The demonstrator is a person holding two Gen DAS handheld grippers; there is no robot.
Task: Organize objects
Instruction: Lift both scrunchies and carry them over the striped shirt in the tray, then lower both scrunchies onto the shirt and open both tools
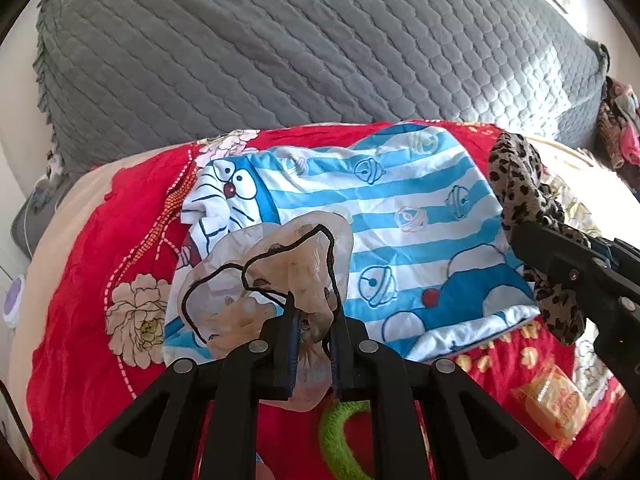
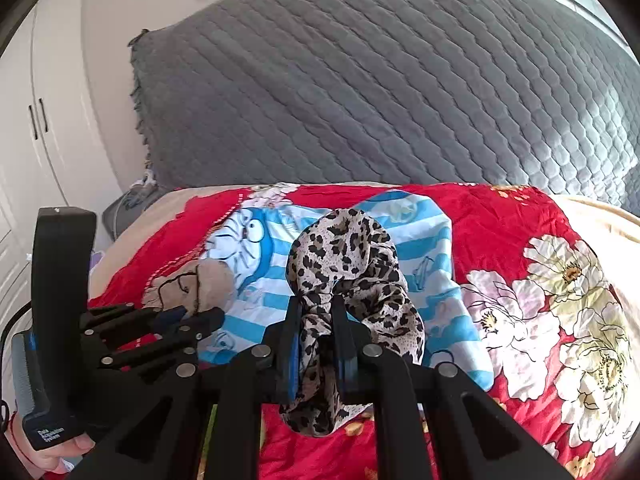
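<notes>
Two tongs clenched: left (image 1: pixel 313 312) grasping beige cloth (image 1: pixel 280 264), right (image 2: pixel 316 312) leopard cloth (image 2: pixel 344 264), both bunched upward.

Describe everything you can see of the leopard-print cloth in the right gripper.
The leopard-print cloth is a thin, soft-looking fabric, beige with black and brown spots, bunched into loose ruffled folds. The right gripper has its jaws shut on the gathered middle, so one puffed part billows beyond the jaws and a crumpled tail hangs below them. It sits in front of the blue-and-white striped cartoon cloth spread on the red floral cover. Whether the tail touches the cover cannot be told.
</notes>
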